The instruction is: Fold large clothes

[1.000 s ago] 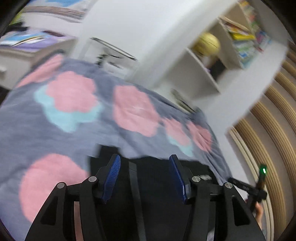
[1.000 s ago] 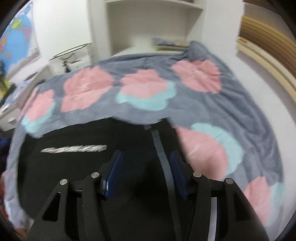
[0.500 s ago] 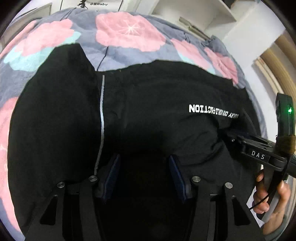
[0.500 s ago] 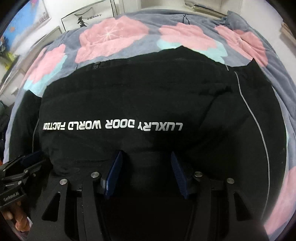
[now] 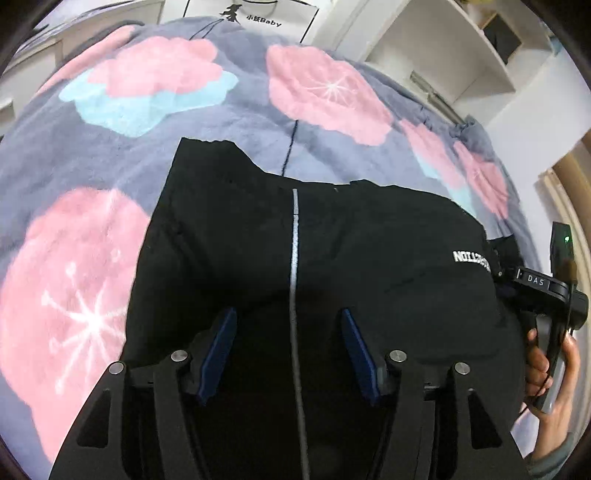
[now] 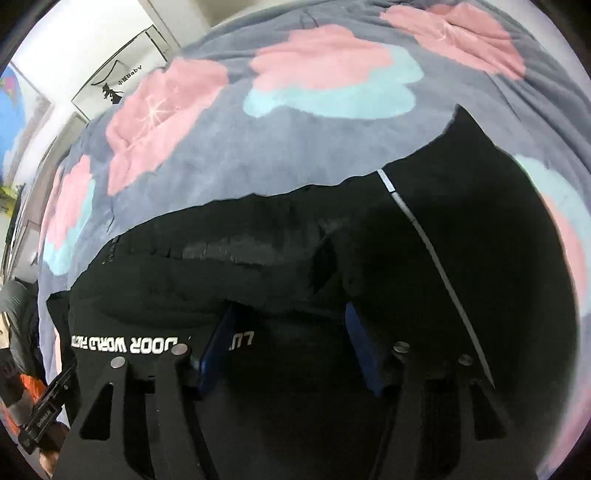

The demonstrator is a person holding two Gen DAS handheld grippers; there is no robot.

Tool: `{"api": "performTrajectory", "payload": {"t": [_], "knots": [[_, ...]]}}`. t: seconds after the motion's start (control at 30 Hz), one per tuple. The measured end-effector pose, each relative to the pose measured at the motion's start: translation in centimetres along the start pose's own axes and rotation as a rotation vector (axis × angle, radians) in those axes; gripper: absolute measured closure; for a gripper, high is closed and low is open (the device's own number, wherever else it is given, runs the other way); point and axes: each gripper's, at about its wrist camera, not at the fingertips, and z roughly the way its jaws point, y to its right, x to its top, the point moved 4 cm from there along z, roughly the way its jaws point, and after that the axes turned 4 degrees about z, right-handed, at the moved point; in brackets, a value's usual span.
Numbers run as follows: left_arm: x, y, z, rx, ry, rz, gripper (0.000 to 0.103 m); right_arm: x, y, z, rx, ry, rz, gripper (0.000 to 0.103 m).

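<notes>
Garment: a black jacket [image 5: 369, 266] lies on a bed, spread over the blanket [image 5: 155, 155], its far edge roughly straight across both views.
Stripe: a thin silver line [image 5: 294, 258] runs down the jacket, passing between the left gripper's fingers in the left view; in the right view it slants down the cloth to the right of the right gripper.
Lettering: white print [image 6: 122, 344], seen upside down, crosses the near part of the jacket; part of it hides behind the right gripper's left finger.
Left gripper [image 5: 288, 350]: over the jacket, jaws spread and just now opening wider; the blue pads [image 5: 218, 354] stand apart with only flat cloth and the stripe beneath them, no fold pinched.
Right gripper [image 6: 288, 350]: over the jacket near the lettering, jaws spread and just now opening wider; whether the pads touch the cloth I cannot tell.
Hand [image 5: 550, 373]: at the right edge of the left view, gripping the other tool's handle.
Blanket: grey with pink and pale blue flowers.
Beyond: white shelves [image 5: 443, 55] and a white bag [image 5: 255, 18] with a dark figure printed on it.
</notes>
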Motion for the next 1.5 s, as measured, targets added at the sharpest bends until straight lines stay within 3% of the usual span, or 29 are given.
{"api": "performTrajectory", "payload": {"t": [0.1,0.23,0.37,0.53,0.67,0.83,0.9,1.0,1.1,1.17,1.27,1.43,1.5], "knots": [[-0.2,0.5,0.0,0.02,0.008,0.029,0.041,-0.5,-0.5,-0.3,-0.035,0.033,-0.026,0.041],[-0.4,1.0,-1.0,0.038,0.031,0.073,0.041,-1.2,0.5,-3.1,-0.009,0.077,-0.002,0.041],[0.4,2.1,-1.9,0.033,0.041,0.079,0.041,-4.7,1.3,-8.2,0.06,0.148,0.041,0.04],[-0.2,4.5,-4.5,-0.042,0.06,0.082,0.041,-9.3,1.4,-11.4,0.041,0.123,0.038,0.039],[-1.6,6.9,-6.4,-0.044,0.084,0.137,0.041,-13.5,1.1,-13.4,0.051,0.12,0.049,0.039],[-3.3,6.7,-7.8,-0.055,0.065,0.084,0.041,-17.3,0.8,-14.9,-0.023,0.15,-0.013,0.039],[-4.0,5.5,-8.4,-0.021,0.064,0.071,0.041,-17.9,1.9,-15.8,-0.03,0.159,-0.015,0.038],[-5.4,2.6,-9.3,0.032,0.076,0.03,0.039,-17.5,5.0,-17.3,-0.047,0.186,0.016,0.026],[-6.4,-1.3,-9.5,0.048,0.061,-0.08,0.035,-15.7,9.2,-18.4,-0.044,0.222,0.046,0.014],[-6.3,-3.8,-9.5,0.043,0.044,-0.179,0.035,-13.6,12.0,-18.2,-0.019,0.227,0.071,0.013],[-6.0,-6.0,-9.1,-0.028,0.064,-0.305,0.026,-10.6,15.7,-16.5,0.03,0.206,0.122,0.013],[-5.9,-6.6,-6.2,-0.179,0.046,-0.338,0.026,-7.8,17.6,-12.7,0.11,0.174,0.13,0.013],[-6.0,-6.7,-4.4,-0.206,-0.003,-0.339,0.026,-7.3,17.8,-11.0,0.122,0.158,0.112,0.013]]}}
